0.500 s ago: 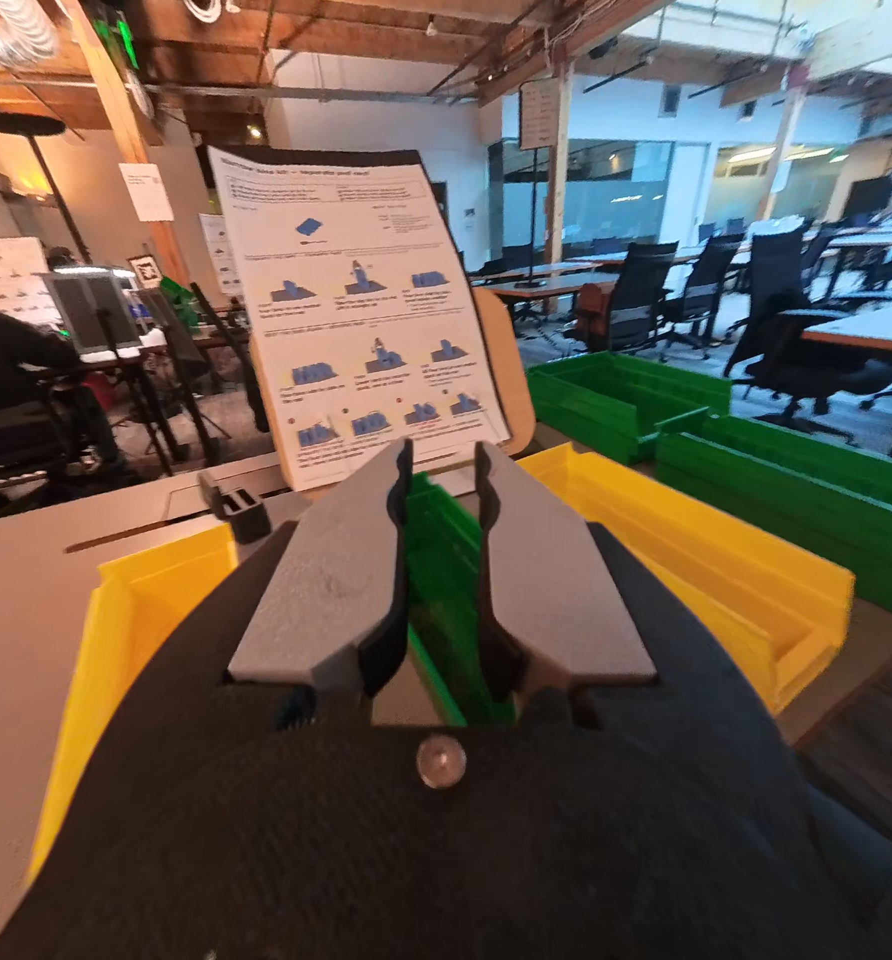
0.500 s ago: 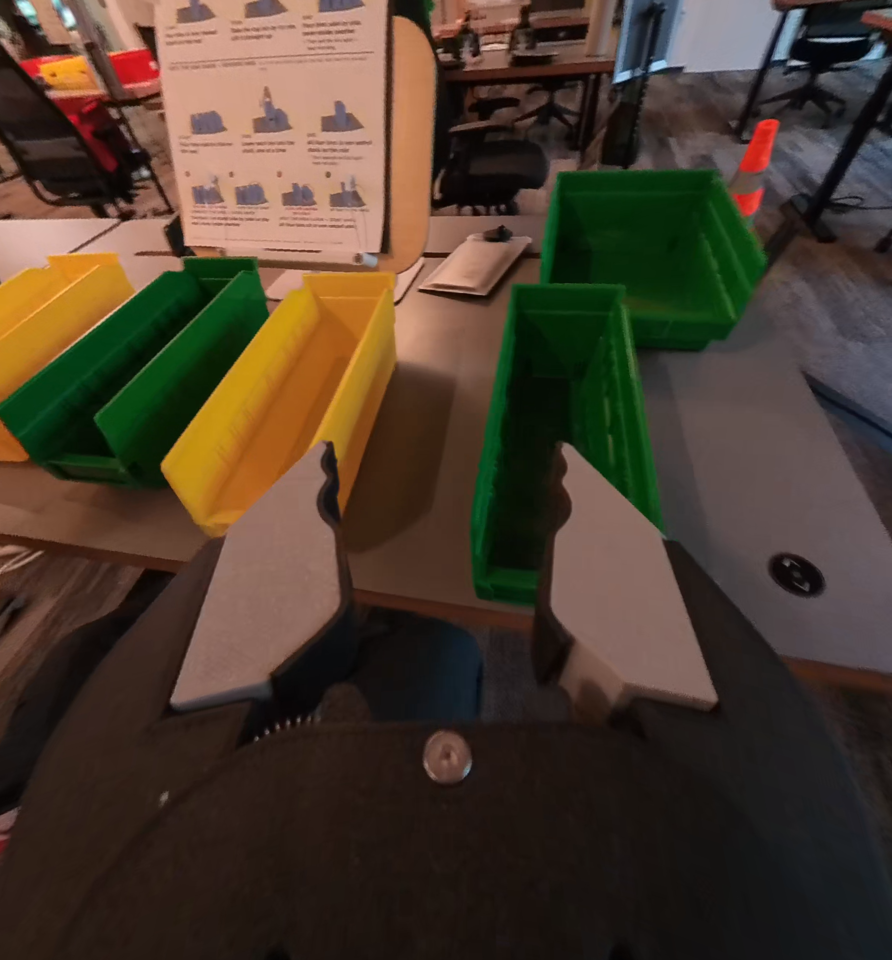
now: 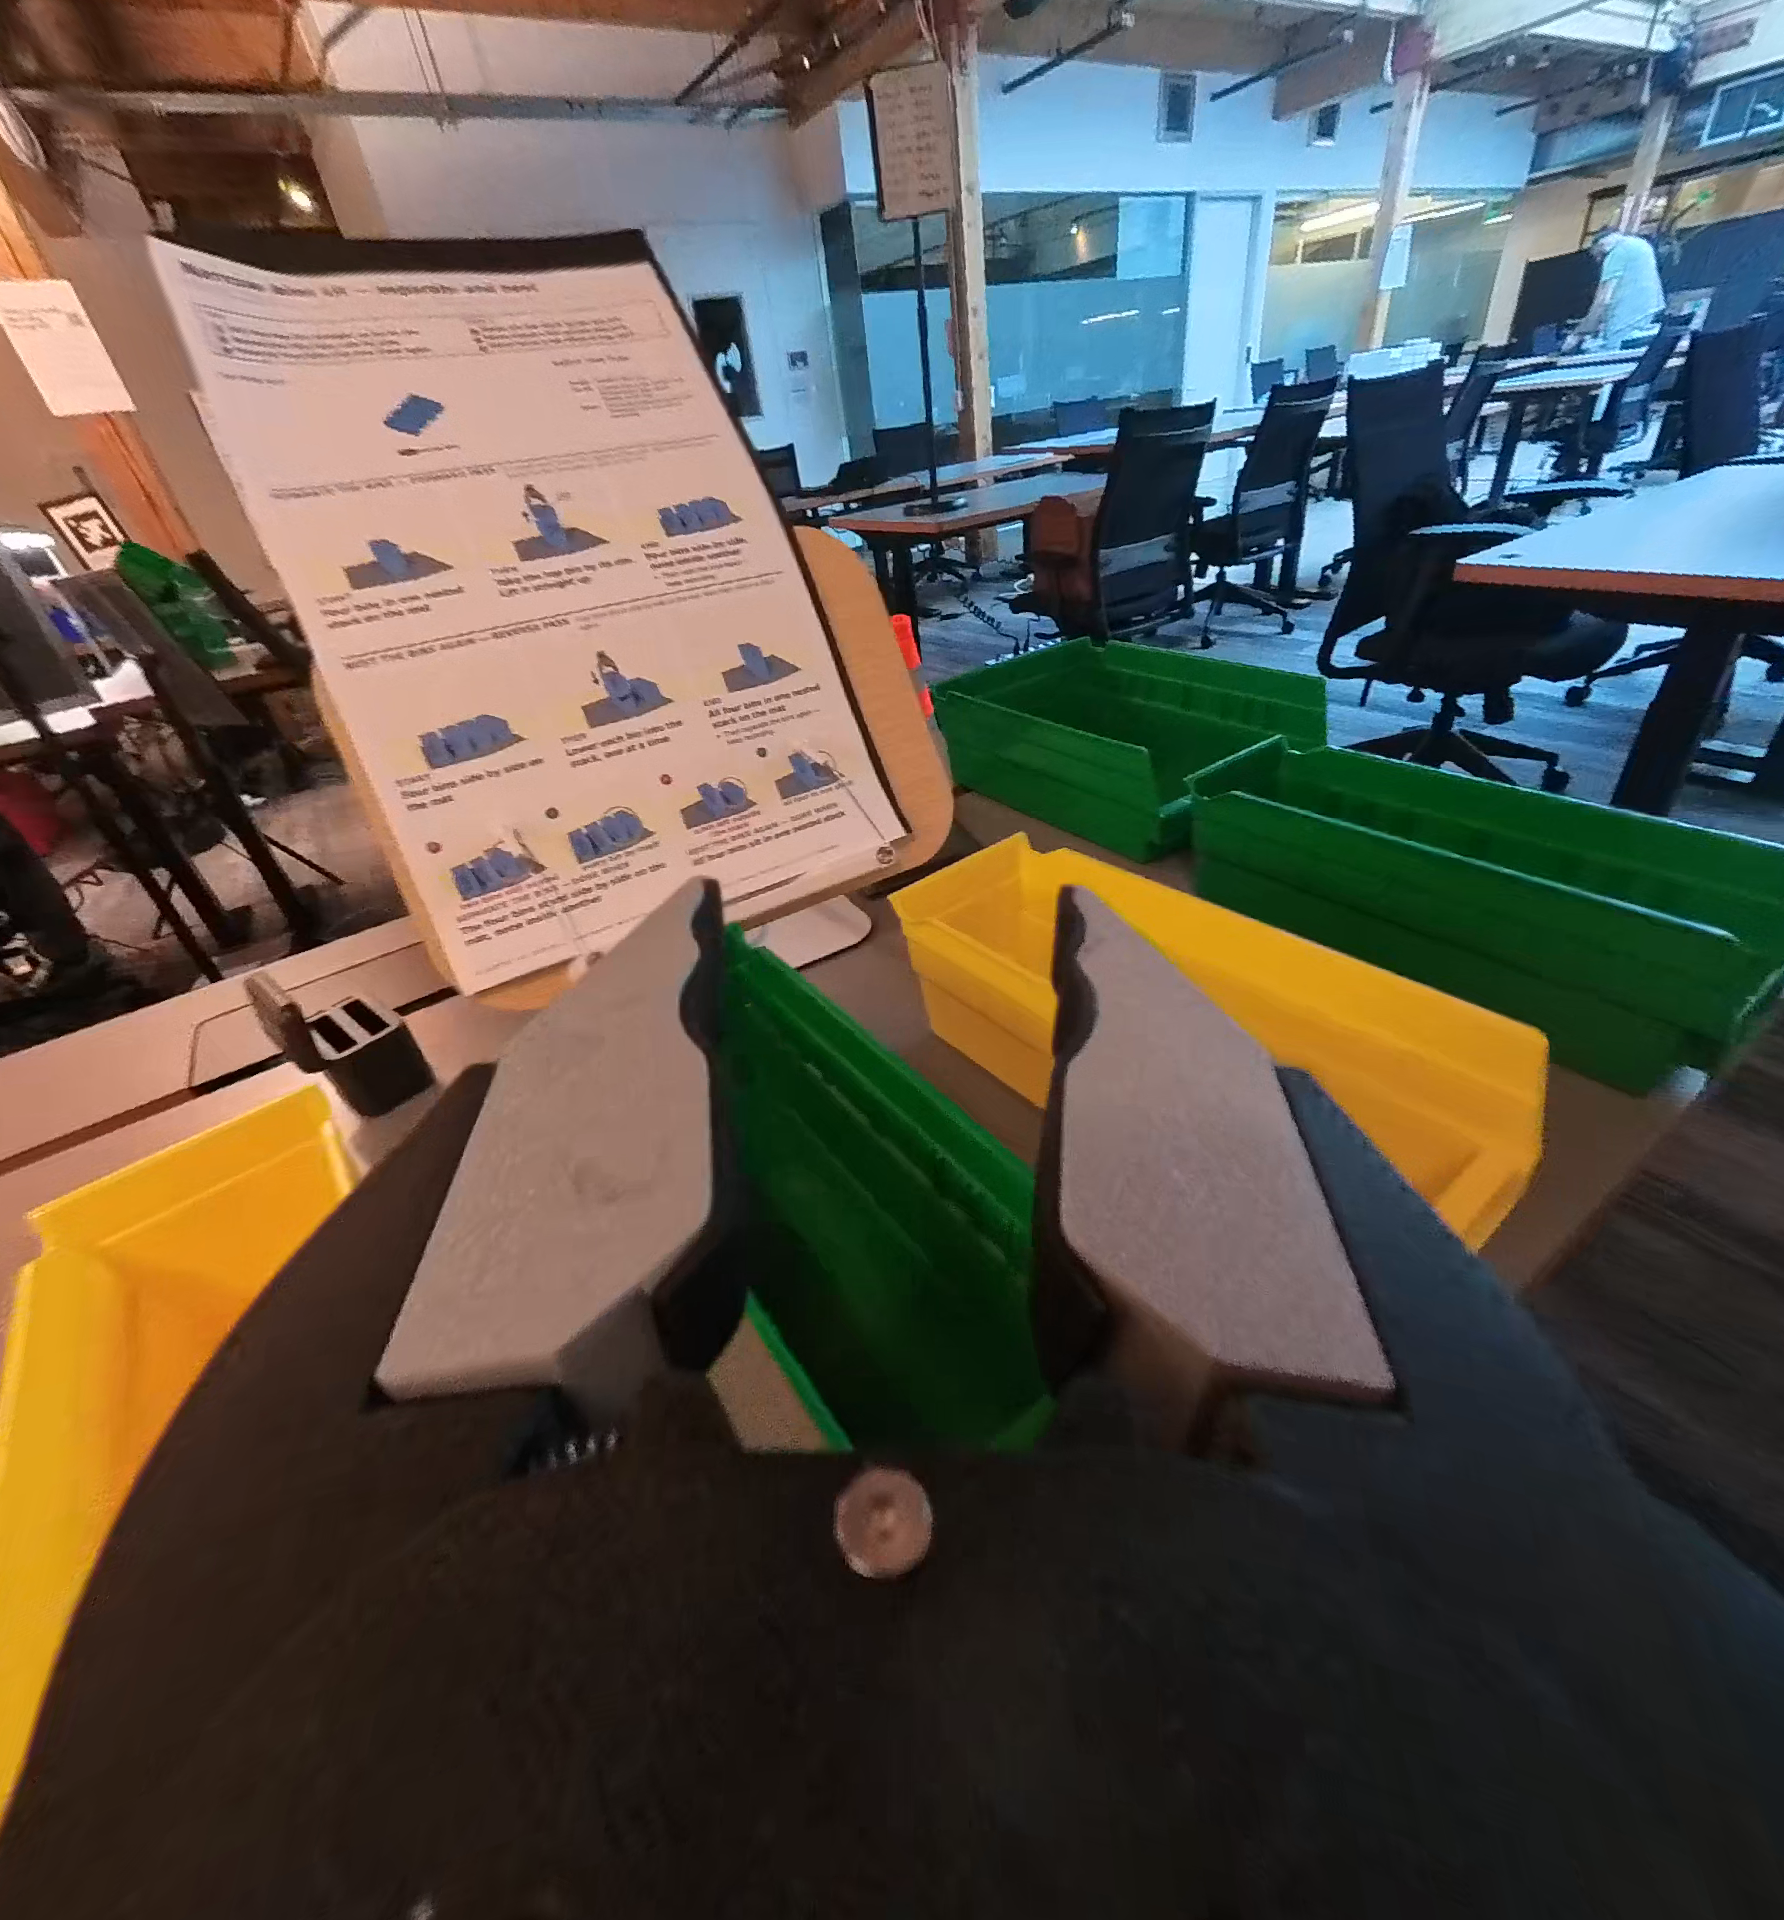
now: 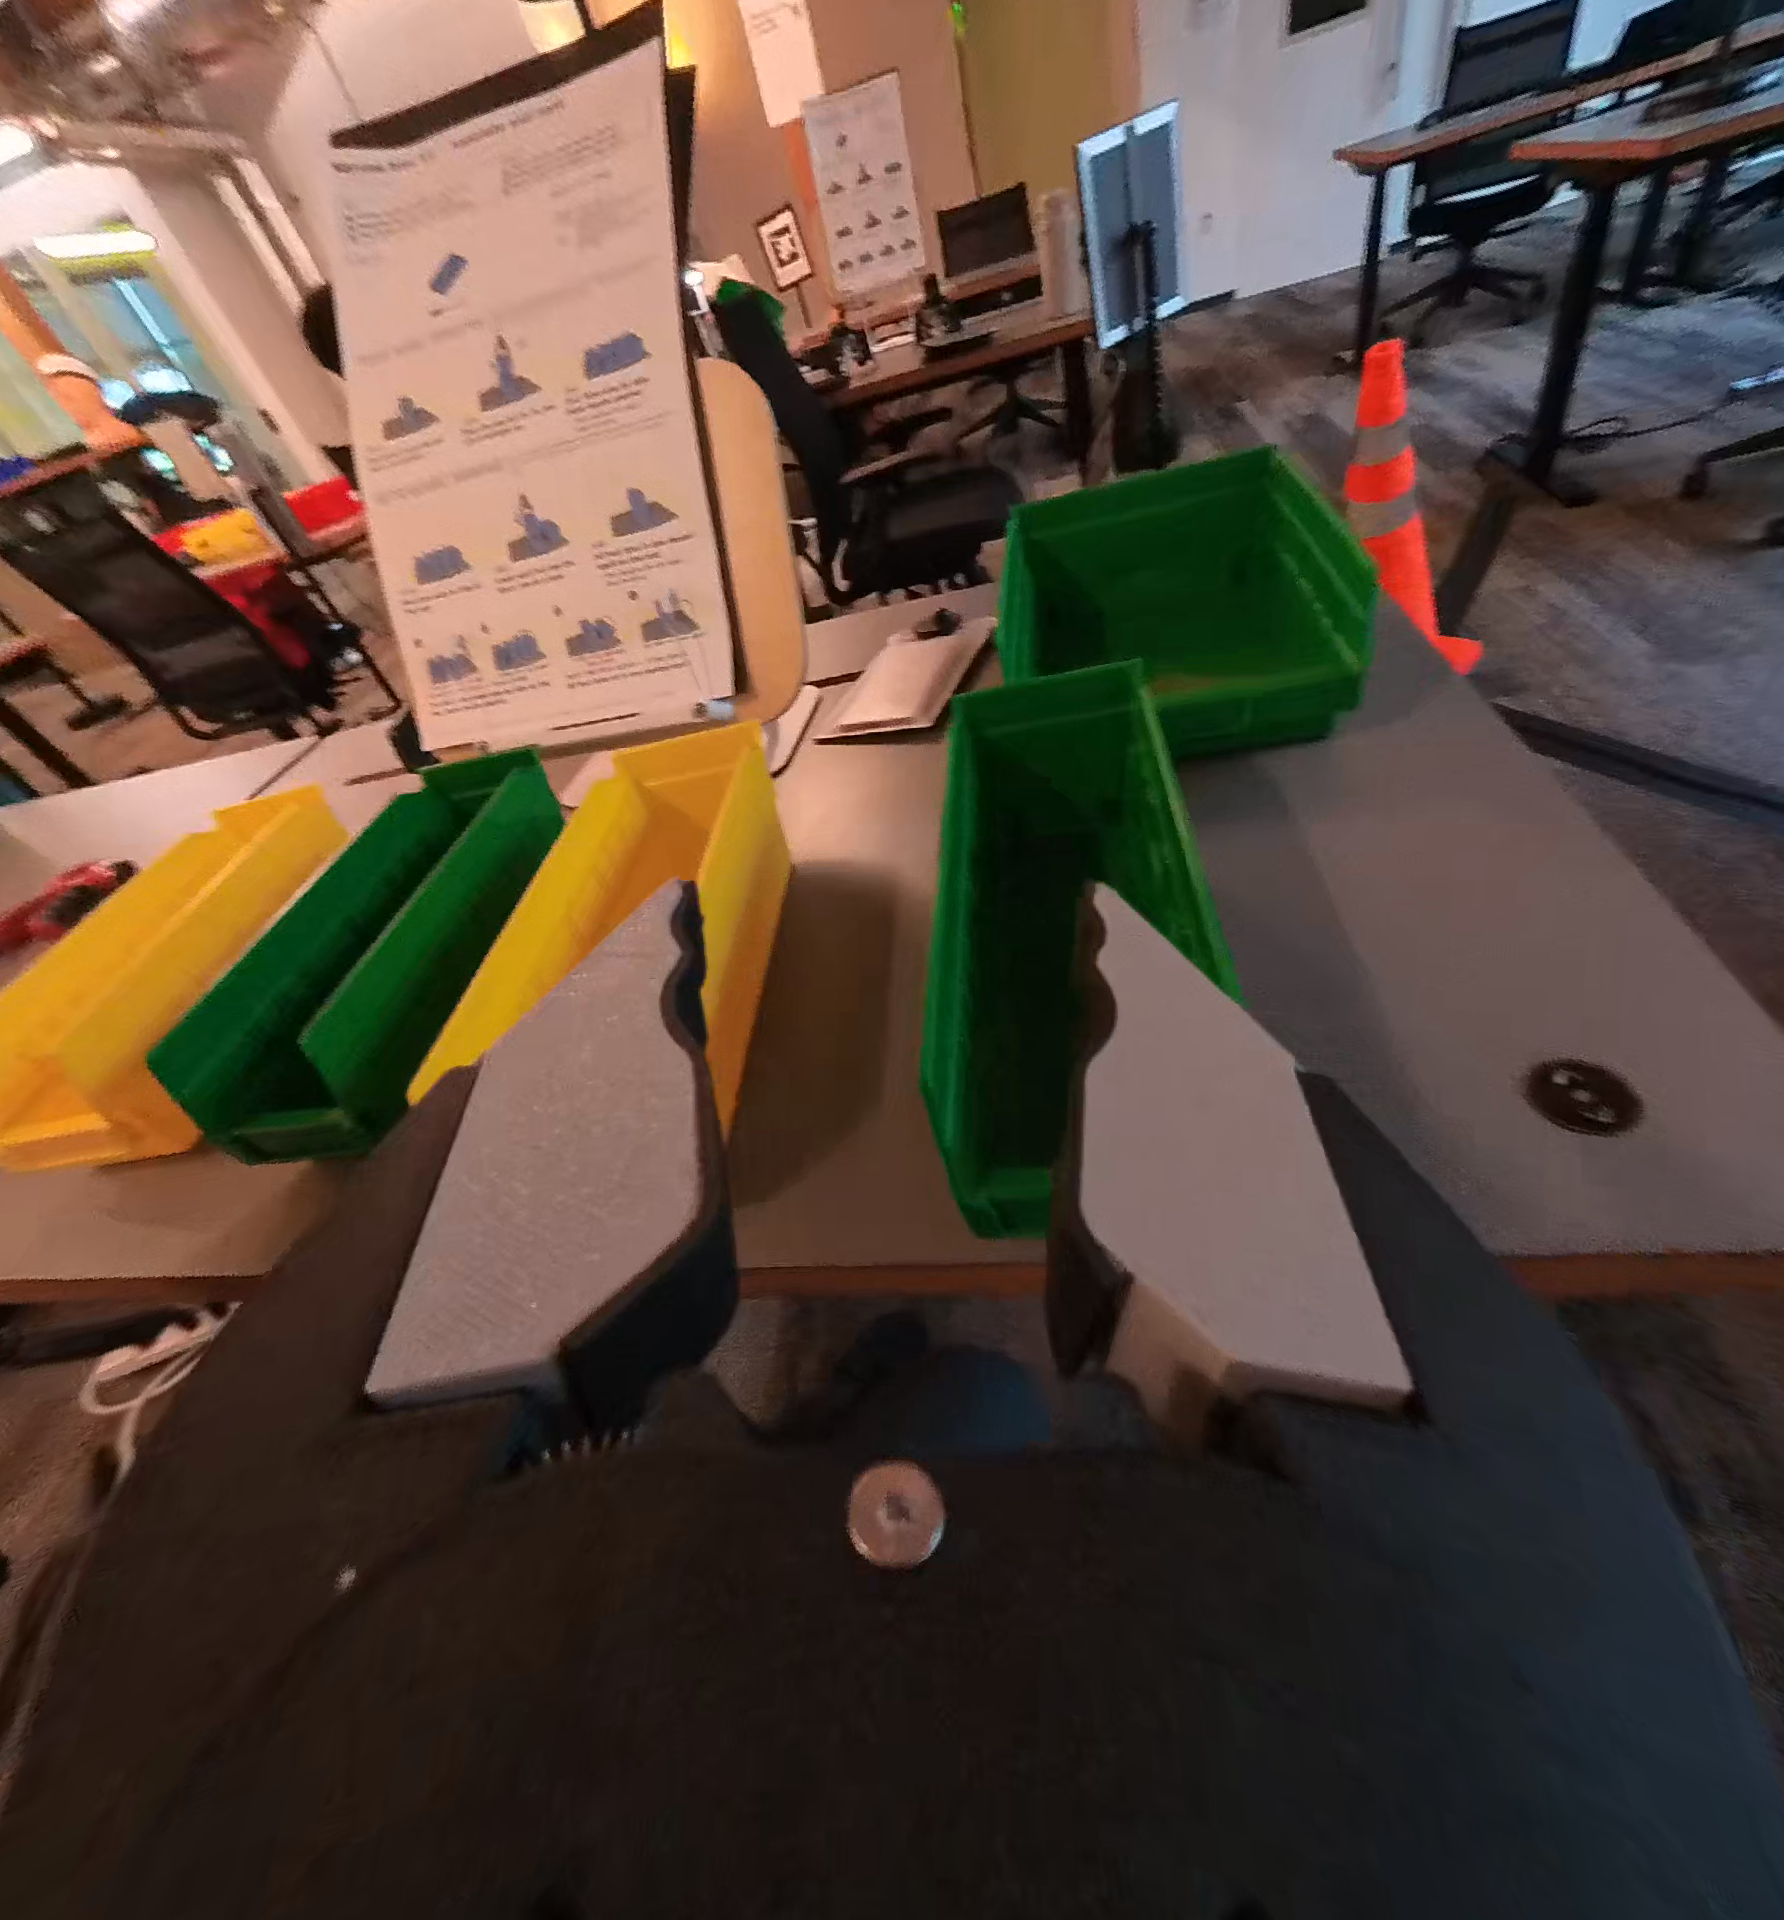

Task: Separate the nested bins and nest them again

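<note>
Four narrow bins stand side by side on the grey table: a yellow bin, a green bin, a second yellow bin and, after a gap, a second green bin. My right gripper is open and empty, held in front of the table edge, with the gap ahead between its fingers. My left gripper is open. The near end of the green bin shows between its fingers, with yellow bins on the left and right.
A wide green bin stands at the back right. An instruction sheet on a stand stands behind the bins. A red tool lies far left. An orange cone, chairs and desks stand beyond the table.
My left gripper's fingers have opened wide from a narrow gap around the green bin's wall. My right gripper has stayed open and now points higher.
</note>
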The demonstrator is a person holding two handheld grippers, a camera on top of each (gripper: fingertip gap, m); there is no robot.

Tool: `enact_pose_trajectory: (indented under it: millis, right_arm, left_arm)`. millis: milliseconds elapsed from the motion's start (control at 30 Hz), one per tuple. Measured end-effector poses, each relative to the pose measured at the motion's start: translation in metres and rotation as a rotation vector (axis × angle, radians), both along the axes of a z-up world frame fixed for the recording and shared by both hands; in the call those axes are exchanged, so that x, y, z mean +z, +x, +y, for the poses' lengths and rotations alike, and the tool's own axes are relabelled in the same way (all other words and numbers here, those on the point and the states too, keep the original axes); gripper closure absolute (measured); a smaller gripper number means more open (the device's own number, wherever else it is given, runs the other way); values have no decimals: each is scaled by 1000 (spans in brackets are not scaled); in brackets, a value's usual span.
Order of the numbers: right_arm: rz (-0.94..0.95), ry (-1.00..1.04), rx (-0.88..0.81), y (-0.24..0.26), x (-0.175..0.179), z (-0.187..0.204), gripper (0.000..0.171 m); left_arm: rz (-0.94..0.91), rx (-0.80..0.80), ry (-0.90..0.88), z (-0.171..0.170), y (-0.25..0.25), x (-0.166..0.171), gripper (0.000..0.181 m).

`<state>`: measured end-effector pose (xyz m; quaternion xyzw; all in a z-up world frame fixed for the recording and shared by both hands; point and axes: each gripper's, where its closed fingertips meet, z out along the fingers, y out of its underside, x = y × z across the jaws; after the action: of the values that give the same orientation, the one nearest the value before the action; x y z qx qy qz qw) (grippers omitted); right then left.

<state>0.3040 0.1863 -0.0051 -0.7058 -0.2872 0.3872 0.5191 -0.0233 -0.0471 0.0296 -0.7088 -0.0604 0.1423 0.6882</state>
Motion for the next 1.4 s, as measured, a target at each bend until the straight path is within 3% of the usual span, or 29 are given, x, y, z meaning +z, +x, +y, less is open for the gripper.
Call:
enact_pose_trajectory:
  millis: [233, 367, 467, 633, 1000, 1400]
  right_arm:
    - [-84, -48, 165, -63, -22, -17, 106]
    - [-173, -42, 219, -93, -37, -25, 122]
    - [-220, -61, 279, -107, -46, -35, 127]
    - [-239, -69, 280, -109, -52, -31, 123]
    - [-233, -32, 237, -89, -43, -24, 123]
    - [-230, 5, 268, -90, -41, -28, 128]
  left_arm:
    - [-57, 72, 11, -35, -20, 3, 115]
    - [-26, 105, -35, -44, -23, -4, 107]
    - [14, 33, -97, -43, -10, -13, 79]
    - [12, -14, -60, -41, -1, -10, 71]
    - [91, -40, -204, -18, 16, -36, 61]
    - [91, -7, -130, -30, 2, -19, 61]
